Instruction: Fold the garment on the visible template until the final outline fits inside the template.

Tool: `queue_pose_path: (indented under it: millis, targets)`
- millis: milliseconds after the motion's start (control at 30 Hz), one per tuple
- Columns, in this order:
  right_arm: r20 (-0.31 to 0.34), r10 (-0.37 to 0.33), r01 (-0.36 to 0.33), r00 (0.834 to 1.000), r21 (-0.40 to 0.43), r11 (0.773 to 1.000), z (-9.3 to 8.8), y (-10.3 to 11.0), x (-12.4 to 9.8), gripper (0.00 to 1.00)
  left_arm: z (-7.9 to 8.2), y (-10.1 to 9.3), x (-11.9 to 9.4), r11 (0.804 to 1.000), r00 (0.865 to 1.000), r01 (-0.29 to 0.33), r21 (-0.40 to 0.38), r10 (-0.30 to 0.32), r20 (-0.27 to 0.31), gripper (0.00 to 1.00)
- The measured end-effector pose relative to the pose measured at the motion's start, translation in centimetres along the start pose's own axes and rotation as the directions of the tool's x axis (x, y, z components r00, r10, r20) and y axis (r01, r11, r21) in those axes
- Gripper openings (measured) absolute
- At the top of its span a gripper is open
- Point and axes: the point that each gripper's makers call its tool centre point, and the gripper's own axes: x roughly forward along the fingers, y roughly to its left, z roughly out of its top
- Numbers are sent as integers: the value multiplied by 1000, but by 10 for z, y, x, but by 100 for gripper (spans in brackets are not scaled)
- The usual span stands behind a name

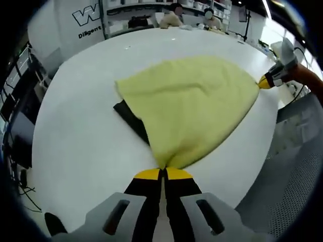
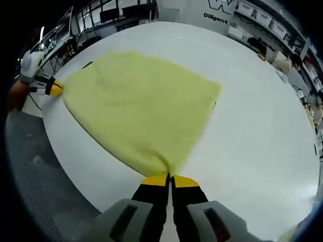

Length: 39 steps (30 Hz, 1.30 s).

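Note:
A pale yellow garment (image 1: 192, 103) lies spread on the round white table (image 1: 86, 136), partly covering a dark template (image 1: 132, 117) whose corner peeks out at its left edge. My left gripper (image 1: 162, 171) is shut on one corner of the garment, near the table's edge. The right gripper (image 1: 263, 81) comes in at the far right of the left gripper view, pinching the opposite corner. In the right gripper view the garment (image 2: 144, 106) fans out from my right gripper (image 2: 169, 176), which is shut on its corner. The left gripper (image 2: 56, 87) holds the far left corner there.
A grey perforated floor (image 2: 35, 186) borders the table's (image 2: 252, 116) near edge. Shelves, desks and people stand beyond the table's far side (image 1: 171, 17). A wall sign (image 1: 86, 17) hangs at the back.

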Motion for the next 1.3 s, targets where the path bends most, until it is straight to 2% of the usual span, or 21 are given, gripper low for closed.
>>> queue_pose_path:
  millis: [100,233,267,367,533,633,733,867,967,1000,1033,1133,1200,1233,1300]
  targets:
    - [2,3,-3,1000,5,1000,-1,0,-1,0,-4,-2,-2,1000,1000,1,5,-1,-3,0]
    - [-6,-5,5,1000,-13,1000,0,1,0,0,-10,-5,-5,998,999,30,-48,-31,-15,0]
    - [-6,-6,6,1000,-14,1000,0,1,0,0,-12,-5,-5,996,999,41,-82,-42,-9,0]
    - [-5,-7,7,1000,-12,1000,0,1,0,0,-14,-5,-5,996,999,47,-74,-48,-11,1]
    - [3,-24,24,1000,-4,1000,0,-1,-2,4,-15,-5,-5,997,999,35,-67,-37,-19,7]
    - [32,-46,46,998,-2,999,3,-4,-8,6,-16,-4,-7,997,999,26,-74,-28,-22,12]
    - [51,-53,52,997,5,999,6,-6,-15,7,-15,1,-17,997,1000,-3,-80,2,-6,13]
    - [112,-88,88,990,11,996,16,-9,-28,6,-2,5,-29,991,998,-17,-133,26,64,14]
    - [190,-123,124,974,8,992,32,-10,-41,5,14,2,-42,991,992,-37,-132,52,115,14]
    - [234,-132,134,963,8,991,43,-9,-49,6,24,0,-47,991,987,-40,-125,58,149,14]
    - [245,-134,136,960,6,991,46,-9,-52,6,29,-2,-49,992,984,-40,-121,60,168,14]
    - [334,-138,146,932,0,989,69,-2,-68,7,56,-10,-60,992,964,-43,-116,71,255,16]
    - [364,-132,144,922,-6,990,77,3,-74,7,76,-23,-66,995,944,-31,-99,62,325,16]
    - [418,-121,141,901,-18,990,92,13,-82,8,83,-30,-69,996,934,-24,-88,54,353,17]
    - [454,-105,131,885,-26,991,100,23,-86,12,92,-43,-70,998,917,-11,-56,32,397,22]
